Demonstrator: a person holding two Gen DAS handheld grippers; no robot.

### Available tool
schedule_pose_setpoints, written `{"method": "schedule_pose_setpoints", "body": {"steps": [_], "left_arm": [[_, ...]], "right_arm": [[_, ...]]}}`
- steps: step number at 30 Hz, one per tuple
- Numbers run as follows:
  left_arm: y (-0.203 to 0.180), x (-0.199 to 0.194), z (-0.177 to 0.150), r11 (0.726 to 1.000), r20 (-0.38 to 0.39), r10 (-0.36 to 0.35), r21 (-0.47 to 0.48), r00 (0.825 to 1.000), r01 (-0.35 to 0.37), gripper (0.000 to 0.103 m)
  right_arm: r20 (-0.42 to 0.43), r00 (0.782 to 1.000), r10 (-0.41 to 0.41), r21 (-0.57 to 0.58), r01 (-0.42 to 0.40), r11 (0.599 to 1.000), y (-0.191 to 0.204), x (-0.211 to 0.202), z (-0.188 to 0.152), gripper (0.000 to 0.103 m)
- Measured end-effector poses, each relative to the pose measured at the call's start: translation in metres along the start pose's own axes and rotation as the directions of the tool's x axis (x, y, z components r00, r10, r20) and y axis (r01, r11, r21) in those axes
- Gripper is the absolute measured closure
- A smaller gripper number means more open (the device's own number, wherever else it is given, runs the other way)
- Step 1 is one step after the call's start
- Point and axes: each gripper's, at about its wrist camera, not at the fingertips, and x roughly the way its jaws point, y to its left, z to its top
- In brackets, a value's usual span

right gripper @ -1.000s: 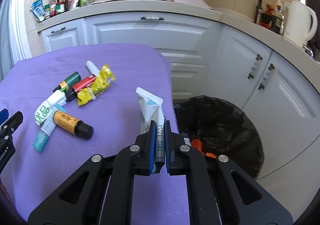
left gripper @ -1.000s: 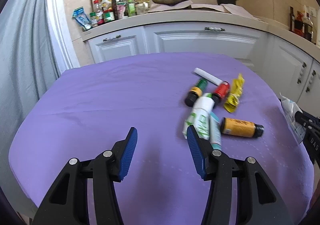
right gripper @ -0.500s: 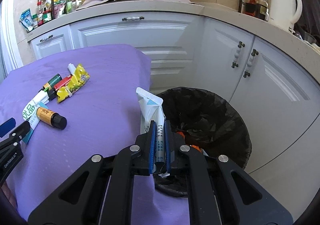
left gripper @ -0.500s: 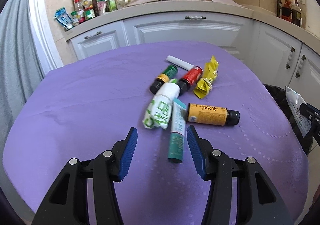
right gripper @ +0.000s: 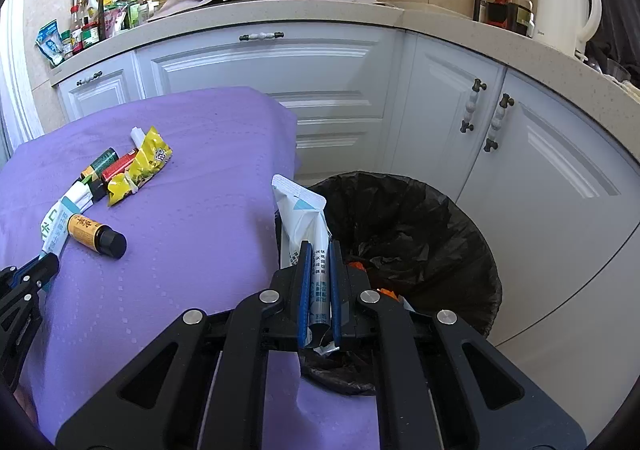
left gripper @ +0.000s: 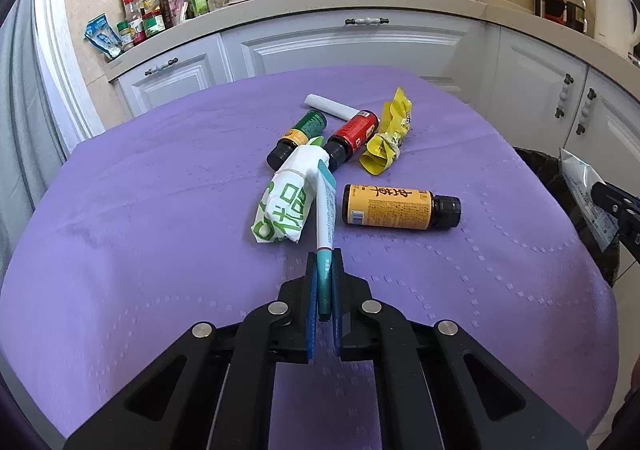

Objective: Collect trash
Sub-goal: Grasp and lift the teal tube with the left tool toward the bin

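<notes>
On my left I have the left gripper (left gripper: 324, 282) clamped on the near, teal end of a flattened teal-and-white tube (left gripper: 325, 218), which lies on the purple tablecloth (left gripper: 140, 250) and leans against a crumpled white-and-green wrapper (left gripper: 282, 210). Just right of the tube lies an orange-labelled bottle (left gripper: 386, 207) on its side. Farther off lie a green bottle (left gripper: 298, 136), a red bottle (left gripper: 352, 136), a white roll (left gripper: 326, 106) and a yellow wrapper (left gripper: 386, 144), bunched together. On the right, my right gripper (right gripper: 320, 286) is clamped on a white-and-blue tube (right gripper: 300, 222) at the table's right edge, over the near rim of the black-lined trash bin (right gripper: 440, 234) beside the table.
</notes>
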Motion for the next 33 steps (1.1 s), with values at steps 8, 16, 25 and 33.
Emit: {"method": "schedule_pose_setpoints", "body": {"steps": [8,16,25,33], "left_arm": [[0.002,-0.024,0.004,1.0,0.058,-0.016,0.001,0.998,0.016,0.096],[-0.007,-0.041,0.026,0.999,0.136,-0.053,0.009,0.989,0.052,0.096],[-0.036,-0.042,0.048,0.992,0.18,-0.123,0.036,0.976,0.118,0.096],[-0.075,-0.039,0.063,0.983,0.204,-0.177,0.095,0.963,0.16,0.096]], "right_arm": [[0.034,0.999,-0.015,0.014,0.015,1.0,-0.007,-0.011,0.003,0.094],[0.069,0.995,-0.071,0.034,0.069,0.997,-0.025,-0.022,0.011,0.094],[0.097,0.985,-0.145,0.067,0.139,0.988,-0.05,-0.029,0.017,0.094],[0.102,0.978,-0.18,0.089,0.171,0.981,-0.069,-0.027,0.019,0.094]]}}
